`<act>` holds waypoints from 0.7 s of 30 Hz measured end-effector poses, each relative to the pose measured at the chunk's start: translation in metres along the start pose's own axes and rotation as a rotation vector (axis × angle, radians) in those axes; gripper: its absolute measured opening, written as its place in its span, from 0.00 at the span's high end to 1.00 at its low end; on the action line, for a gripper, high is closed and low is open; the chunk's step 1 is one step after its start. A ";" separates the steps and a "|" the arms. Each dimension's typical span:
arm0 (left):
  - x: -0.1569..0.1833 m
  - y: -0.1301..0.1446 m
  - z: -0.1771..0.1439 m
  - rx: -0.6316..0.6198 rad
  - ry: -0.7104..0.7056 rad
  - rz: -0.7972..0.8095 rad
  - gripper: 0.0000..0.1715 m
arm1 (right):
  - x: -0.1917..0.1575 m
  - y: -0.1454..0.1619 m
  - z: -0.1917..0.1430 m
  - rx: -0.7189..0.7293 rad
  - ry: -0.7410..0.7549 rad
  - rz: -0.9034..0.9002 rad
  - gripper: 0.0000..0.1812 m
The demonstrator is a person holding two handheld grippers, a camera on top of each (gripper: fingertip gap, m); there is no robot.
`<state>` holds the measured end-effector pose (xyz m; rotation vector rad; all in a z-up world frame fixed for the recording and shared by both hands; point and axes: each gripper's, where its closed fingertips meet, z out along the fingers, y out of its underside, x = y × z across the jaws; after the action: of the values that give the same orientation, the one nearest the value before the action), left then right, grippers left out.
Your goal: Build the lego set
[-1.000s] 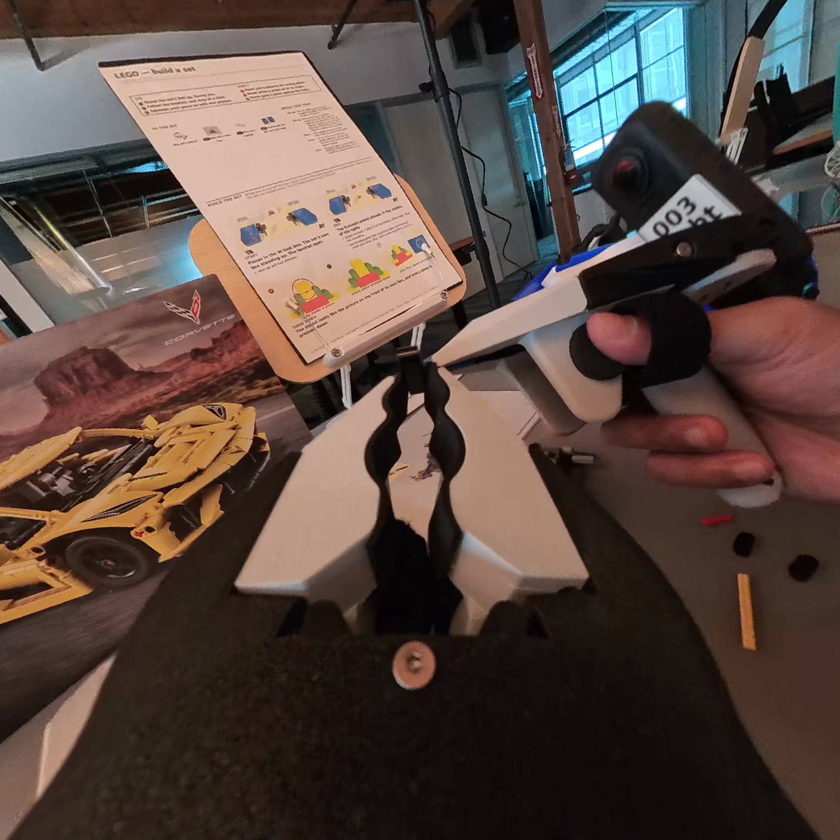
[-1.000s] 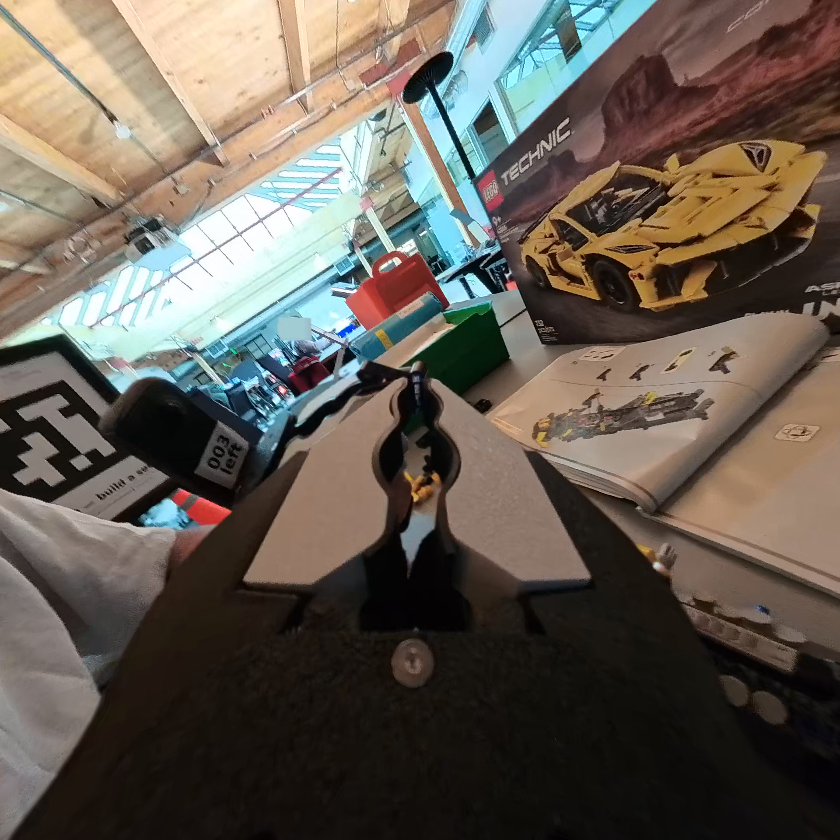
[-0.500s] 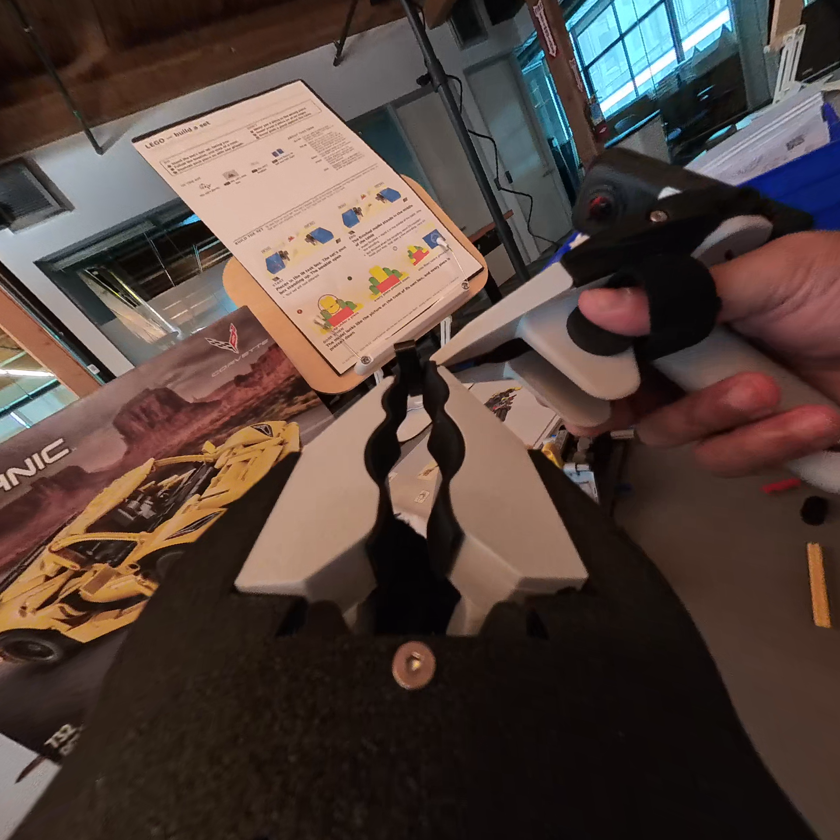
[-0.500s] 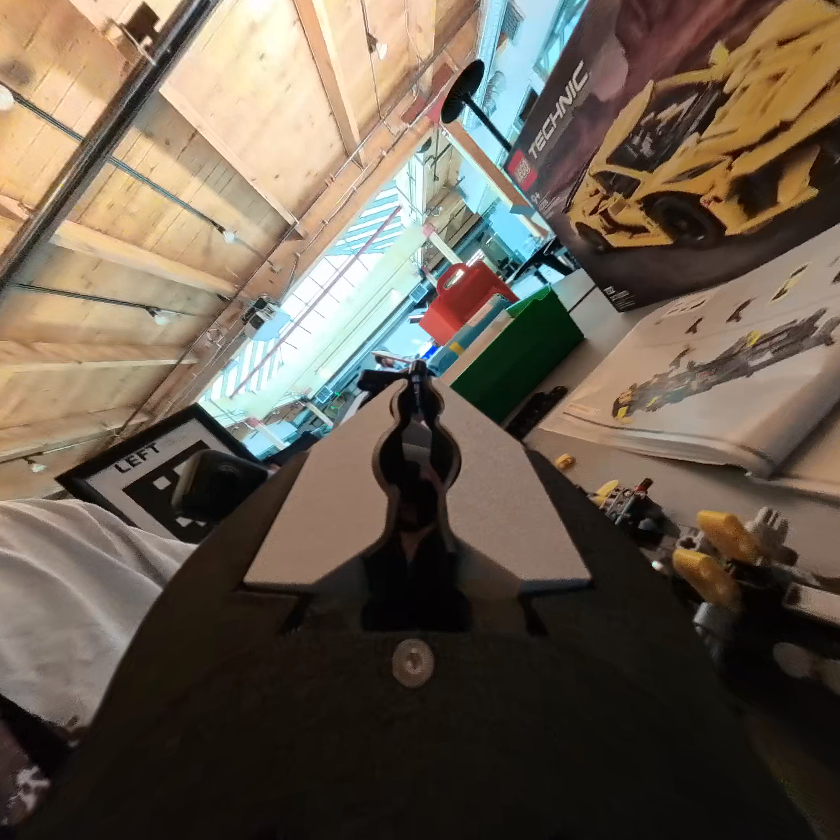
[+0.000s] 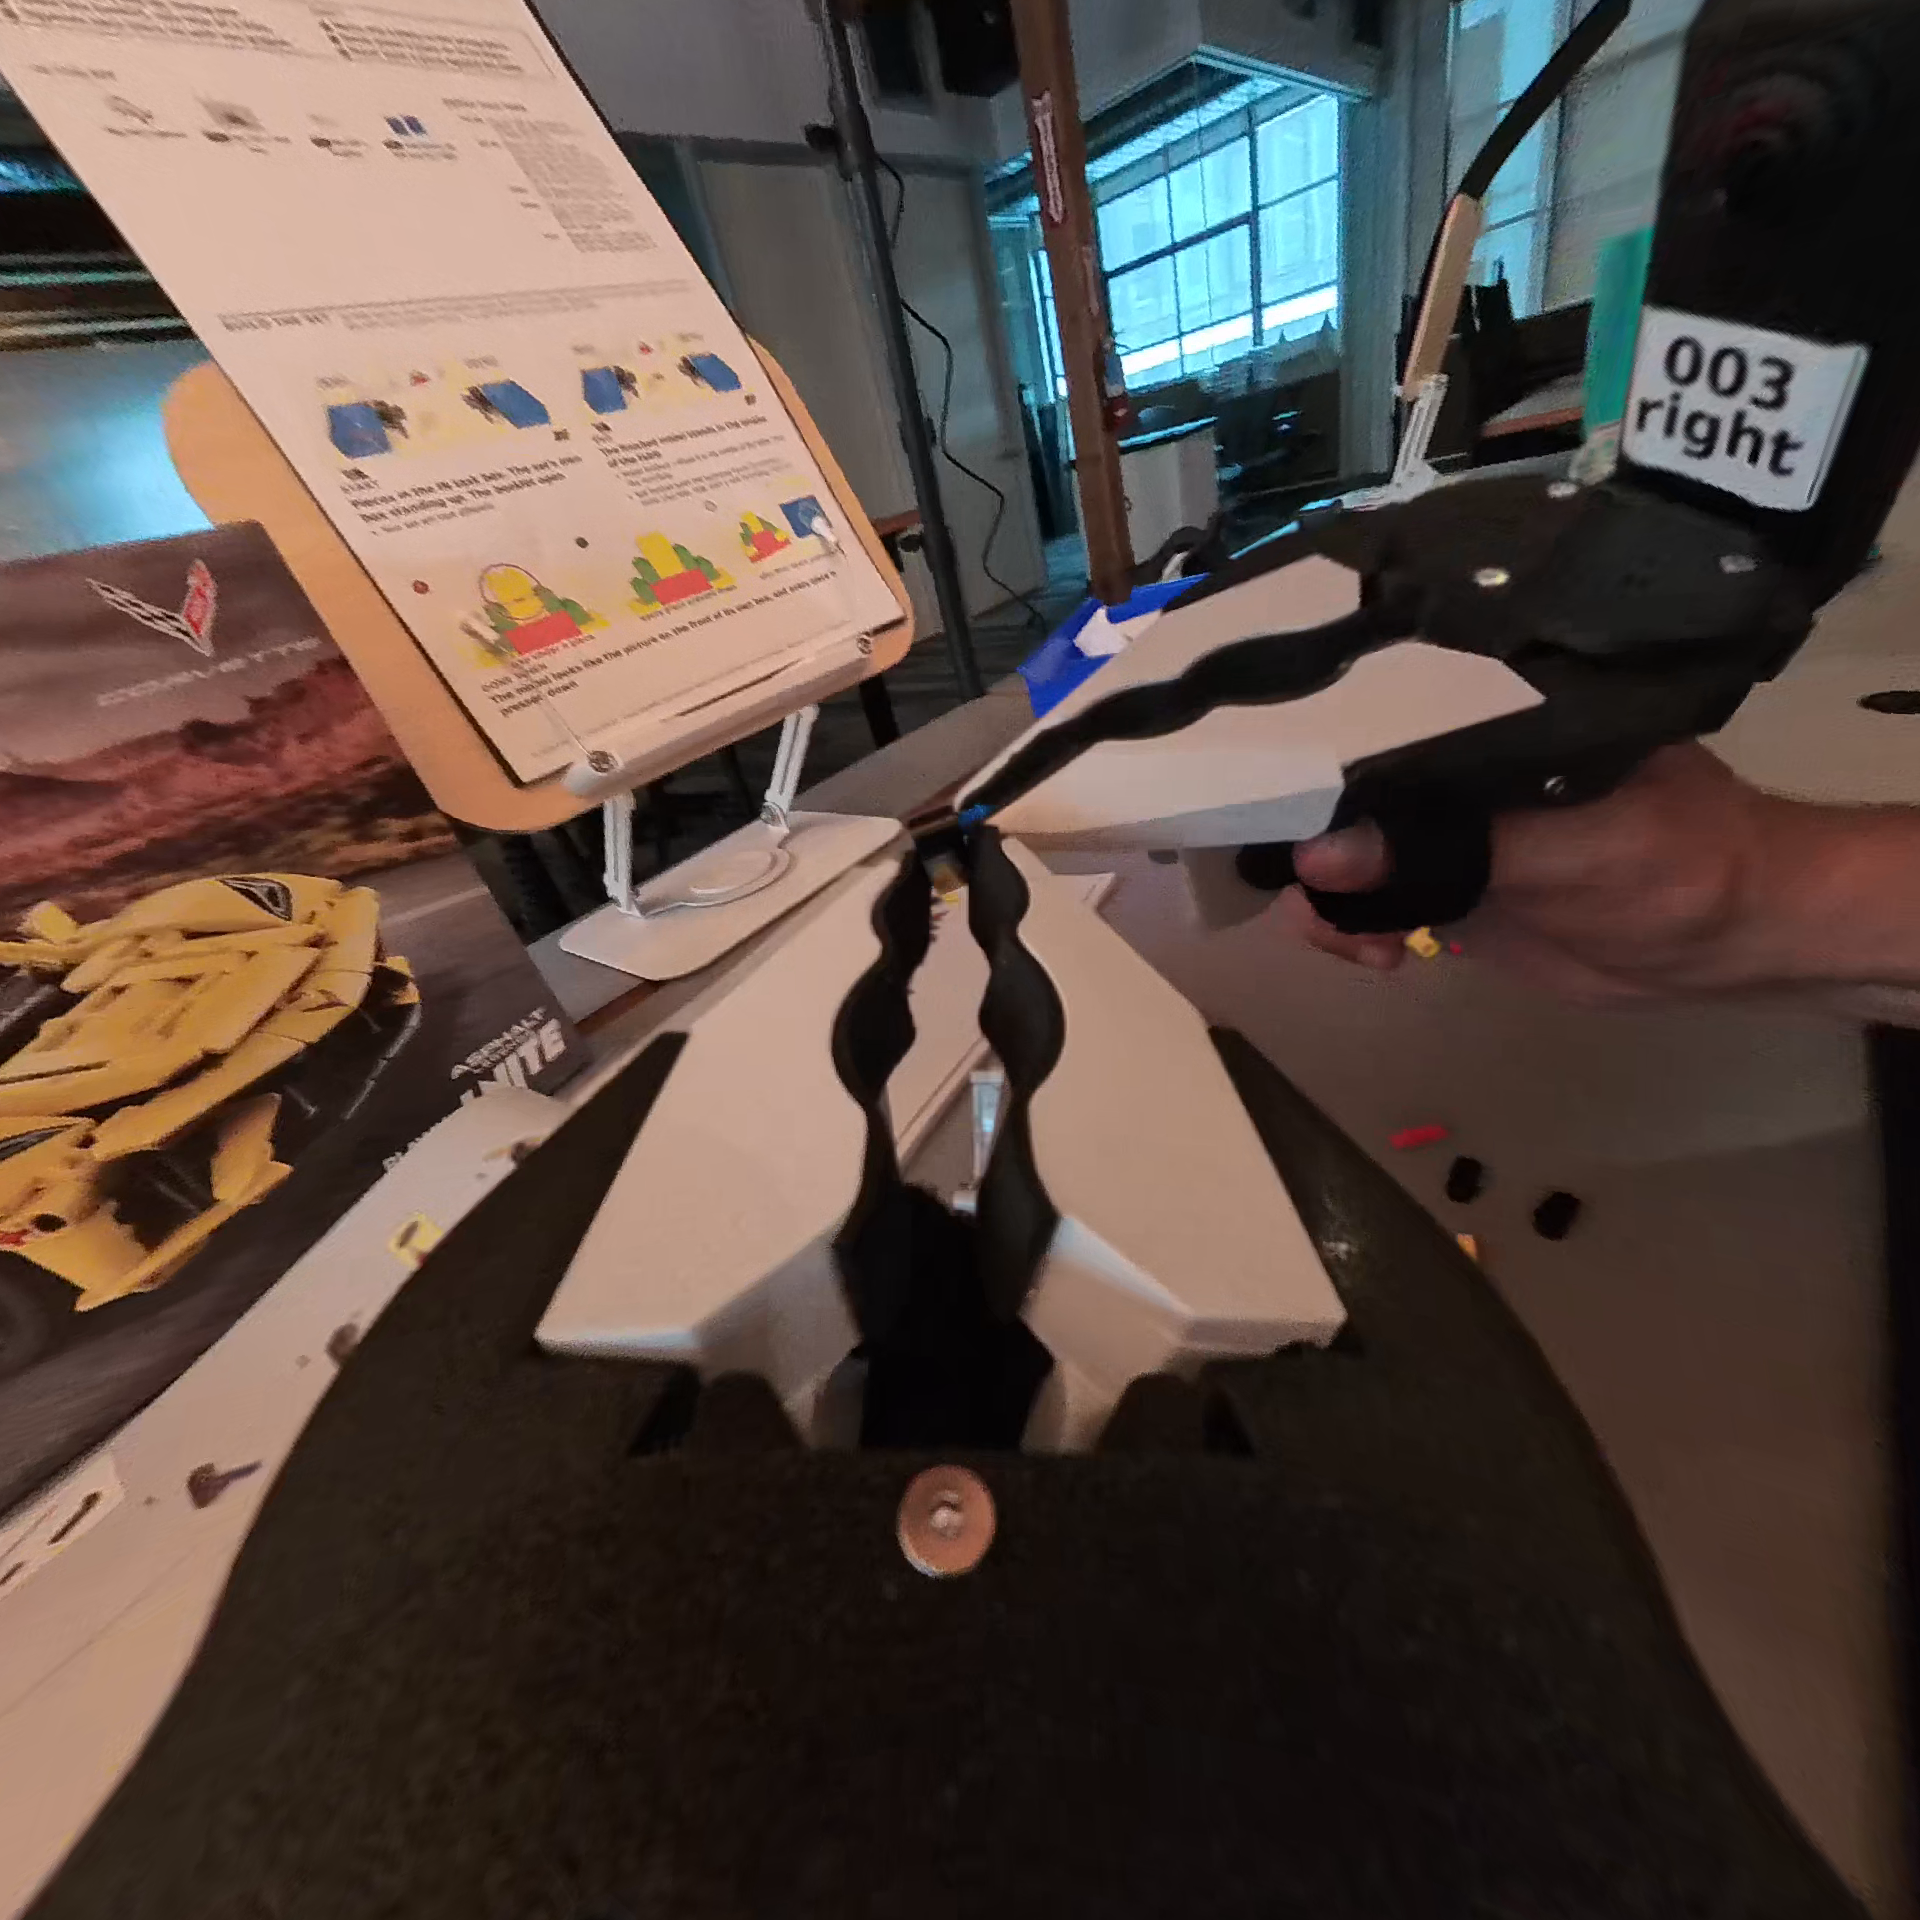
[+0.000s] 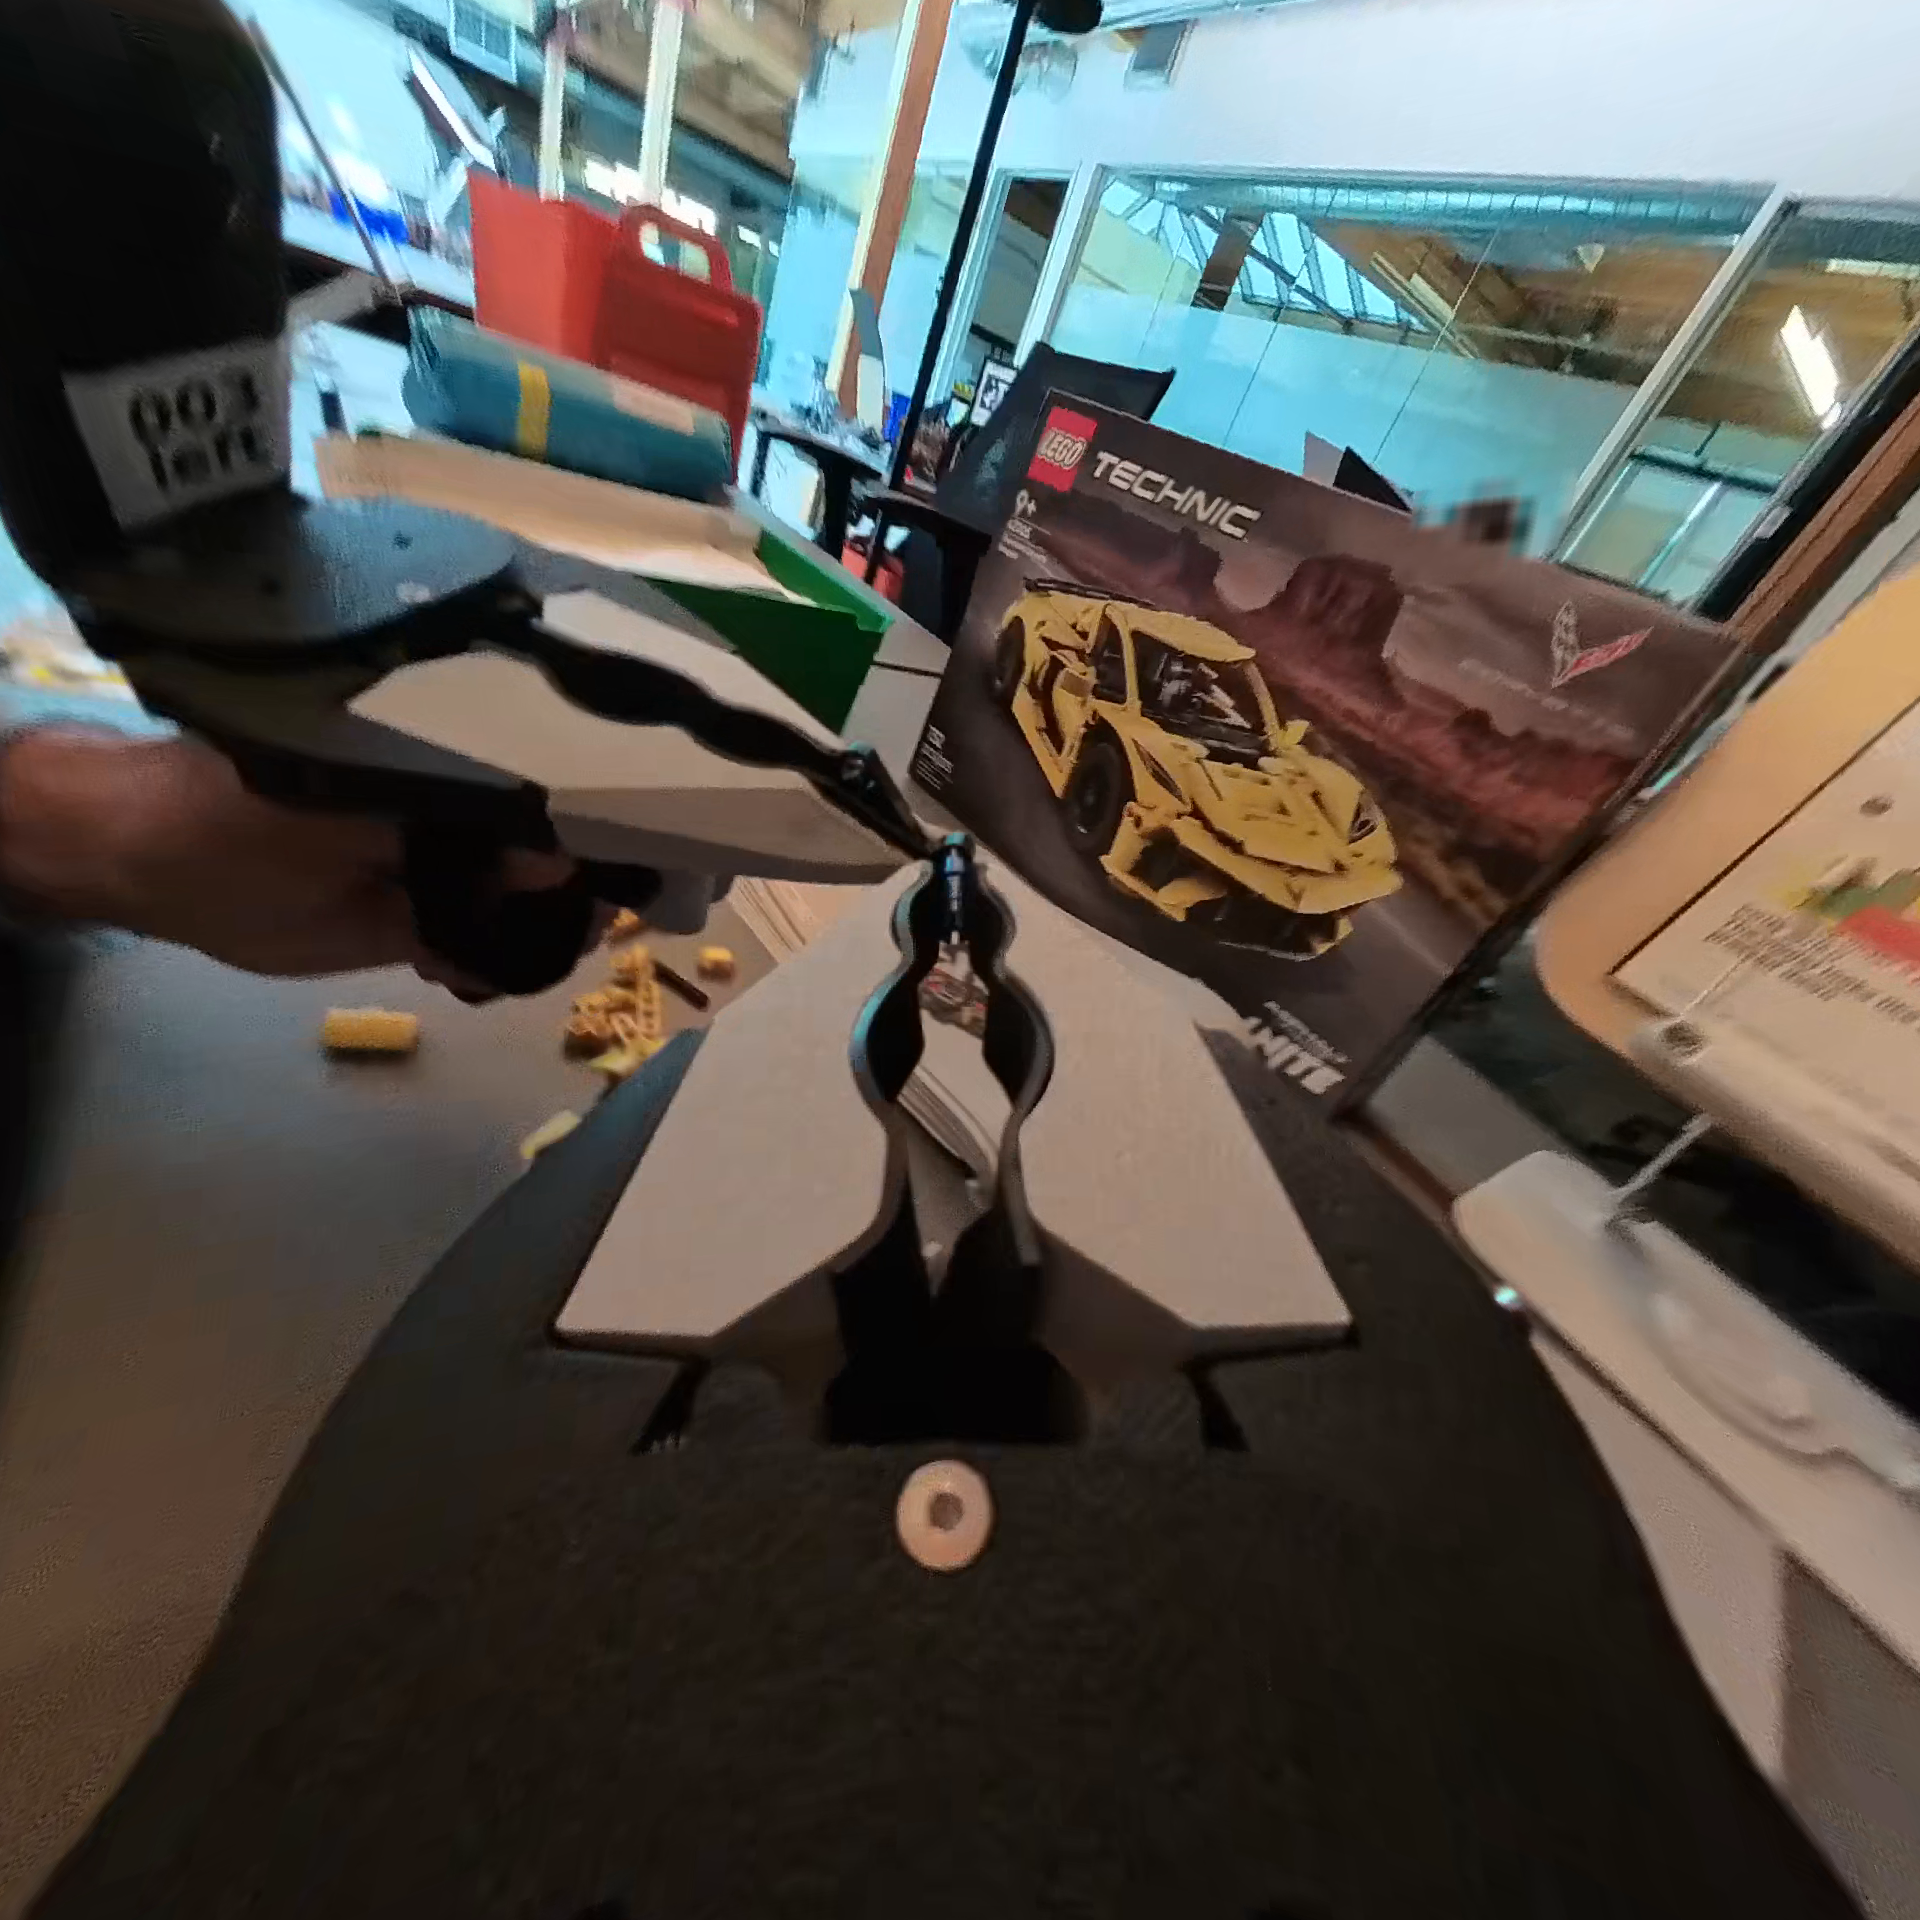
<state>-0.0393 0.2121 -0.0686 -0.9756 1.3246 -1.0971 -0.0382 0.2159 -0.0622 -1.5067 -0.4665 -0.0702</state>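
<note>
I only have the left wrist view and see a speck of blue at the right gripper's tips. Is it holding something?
Observer: Yes. The right wrist view shows the right gripper pinching a small blue pin, upright between its tips.
Operator: Where is my left gripper relative to that pin?
Observer: The left gripper points in from the left, with its tips right at the pin's top end. I cannot tell whether they touch.
Operator: Any loose parts on that side?
Observer: Yellow pieces lie scattered on the table, below the left hand.
</note>
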 end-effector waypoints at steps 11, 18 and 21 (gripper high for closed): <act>0.002 0.004 -0.001 -0.038 -0.096 0.353 0.97 | -0.003 0.006 0.000 0.021 -0.085 0.271 0.98; -0.002 -0.003 -0.003 -0.013 -0.193 0.488 0.97 | -0.006 0.002 0.003 0.141 -0.284 0.847 0.99; -0.001 -0.005 -0.003 0.010 -0.200 0.467 0.97 | -0.007 0.000 0.002 0.182 -0.336 0.994 0.99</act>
<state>-0.0421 0.2123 -0.0634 -0.6978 1.2939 -0.6326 -0.0447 0.2164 -0.0645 -1.4260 0.0565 0.9860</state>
